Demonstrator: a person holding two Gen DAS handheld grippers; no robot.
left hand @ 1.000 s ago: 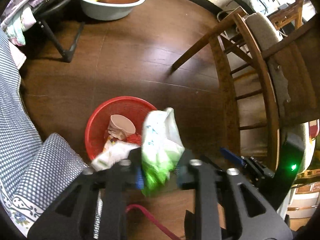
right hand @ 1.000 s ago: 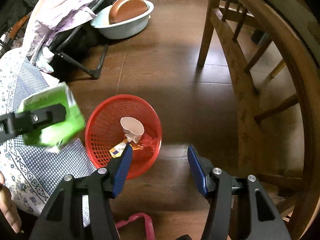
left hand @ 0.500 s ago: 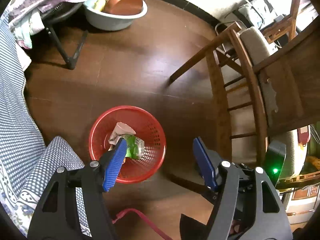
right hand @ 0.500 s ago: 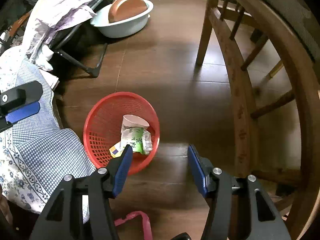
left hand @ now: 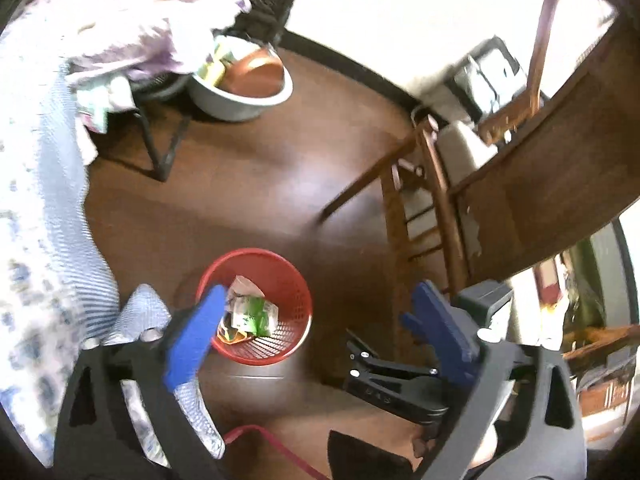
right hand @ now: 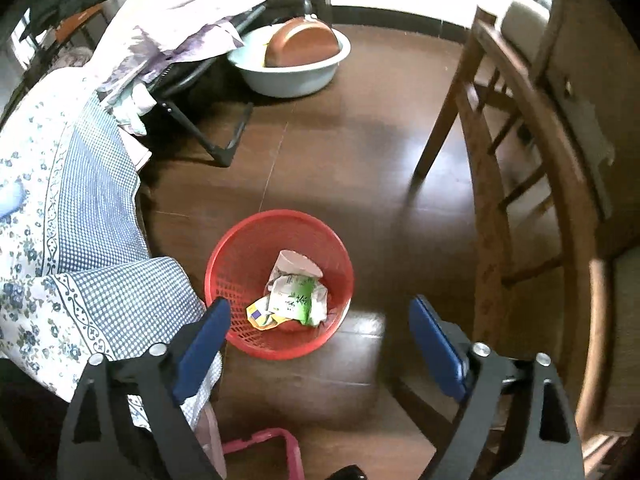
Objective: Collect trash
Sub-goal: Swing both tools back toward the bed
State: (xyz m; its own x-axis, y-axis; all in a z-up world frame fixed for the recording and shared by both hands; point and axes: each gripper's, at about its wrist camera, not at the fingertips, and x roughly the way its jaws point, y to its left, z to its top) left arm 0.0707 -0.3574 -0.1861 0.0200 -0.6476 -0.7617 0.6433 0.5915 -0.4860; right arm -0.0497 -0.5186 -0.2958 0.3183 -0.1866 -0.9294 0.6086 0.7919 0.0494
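While both tools hang over the dark wood floor (right hand: 360, 152), the red basket (right hand: 240, 256) sits on it below them, with the trash inside. A green and white wrapper (right hand: 298, 298) lies on top of the pile, a crushed paper cup (right hand: 298, 266) just behind it, and a yellow scrap (right hand: 260, 314) beside it — all three are touching.

The left hand-held gripper (left hand: 320, 322) has its blue pads (left hand: 196, 336) spread wide apart, and they have just been opening; nothing is between them. The right hand-held gripper (right hand: 320, 344) is the same — its pads (right hand: 436, 348) stand far apart, just opened more, and hold nothing.

A blue checked cloth (right hand: 96, 216) with little flowers hangs at the left, close to the basket. Farther back a pale tub (right hand: 296, 76) sits on the floor with a brown bowl (right hand: 300, 46) in it. A wood chair (right hand: 500, 160) stands at the right. A pink thing (right hand: 276, 444), maybe a strap or handle, shows at the bottom edge; the left view is blurry.
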